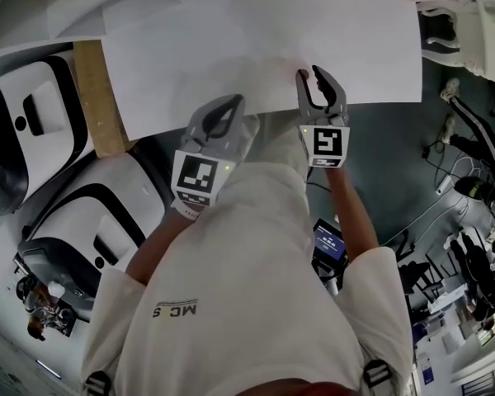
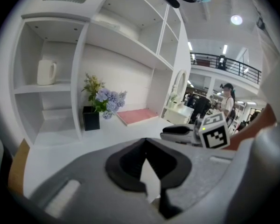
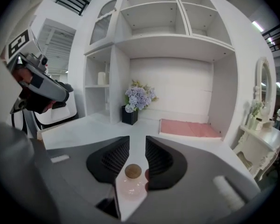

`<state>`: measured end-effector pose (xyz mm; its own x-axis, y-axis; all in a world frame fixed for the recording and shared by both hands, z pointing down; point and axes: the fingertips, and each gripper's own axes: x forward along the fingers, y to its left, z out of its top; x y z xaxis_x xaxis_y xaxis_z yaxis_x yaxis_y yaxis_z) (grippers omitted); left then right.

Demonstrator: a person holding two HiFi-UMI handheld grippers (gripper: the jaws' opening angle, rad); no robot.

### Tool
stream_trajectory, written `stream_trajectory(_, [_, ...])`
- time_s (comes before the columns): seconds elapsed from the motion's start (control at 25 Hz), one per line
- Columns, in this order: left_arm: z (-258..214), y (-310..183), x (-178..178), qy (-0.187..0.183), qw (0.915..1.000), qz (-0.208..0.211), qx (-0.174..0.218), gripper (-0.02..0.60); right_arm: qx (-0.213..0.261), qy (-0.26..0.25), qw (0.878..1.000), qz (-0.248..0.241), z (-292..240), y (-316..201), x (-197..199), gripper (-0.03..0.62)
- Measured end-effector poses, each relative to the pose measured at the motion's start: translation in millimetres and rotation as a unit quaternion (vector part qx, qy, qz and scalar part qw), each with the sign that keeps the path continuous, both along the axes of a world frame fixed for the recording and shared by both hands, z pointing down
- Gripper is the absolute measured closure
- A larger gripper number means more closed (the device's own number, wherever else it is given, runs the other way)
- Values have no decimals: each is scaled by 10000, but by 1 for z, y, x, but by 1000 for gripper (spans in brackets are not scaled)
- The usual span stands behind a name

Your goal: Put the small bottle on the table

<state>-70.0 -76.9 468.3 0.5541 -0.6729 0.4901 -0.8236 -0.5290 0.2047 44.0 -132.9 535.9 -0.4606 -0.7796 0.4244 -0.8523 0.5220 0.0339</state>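
Observation:
The small bottle (image 3: 130,185), clear pinkish glass with a round brown cap (image 3: 133,171), shows only in the right gripper view. It sits low between the jaws of my right gripper (image 3: 136,148), and its sides meet both dark ribbed pads. In the head view my right gripper (image 1: 320,81) reaches just over the near edge of the white table (image 1: 256,40), and its fingers hide the bottle. My left gripper (image 1: 223,118) hovers at the same edge to the left. Its jaws are shut and hold nothing (image 2: 147,146).
Ahead stands a white shelf unit (image 3: 177,36) with a white jug (image 2: 45,72), a black pot of lilac flowers (image 3: 133,107) and a pink mat (image 3: 189,129). A wooden strip (image 1: 95,97) borders the table's left side, beside white-and-black machines (image 1: 33,130).

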Motion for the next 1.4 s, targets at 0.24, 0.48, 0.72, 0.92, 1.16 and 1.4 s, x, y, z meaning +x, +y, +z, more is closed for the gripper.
stream_trajectory(0.24, [-27,-2,-5,180,9996,-86,206,580,-121,-40,9998,165,-42,6,9,563])
stream_trajectory(0.48, [-62,-2,-1,420,9981,11,459,580,-147,-154,9994,256,-104,13,8,565])
stream_trajectory(0.72, [-102,-4,3,612,9950,48,783,580,-307,-514,9982,-86,-153,27,6,565])
stream_trajectory(0.92, [-140,-5,4,749,9898,1,1211,580,-72,-448,9989,-86,-189,35,18,565])
stream_trajectory(1.16, [-164,-4,0,791,9855,-107,1496,580,130,-767,9968,179,-214,49,31,565])
stream_trajectory(1.4, [-167,0,-1,748,9850,-121,1548,580,638,-934,9935,107,-234,61,35,589])
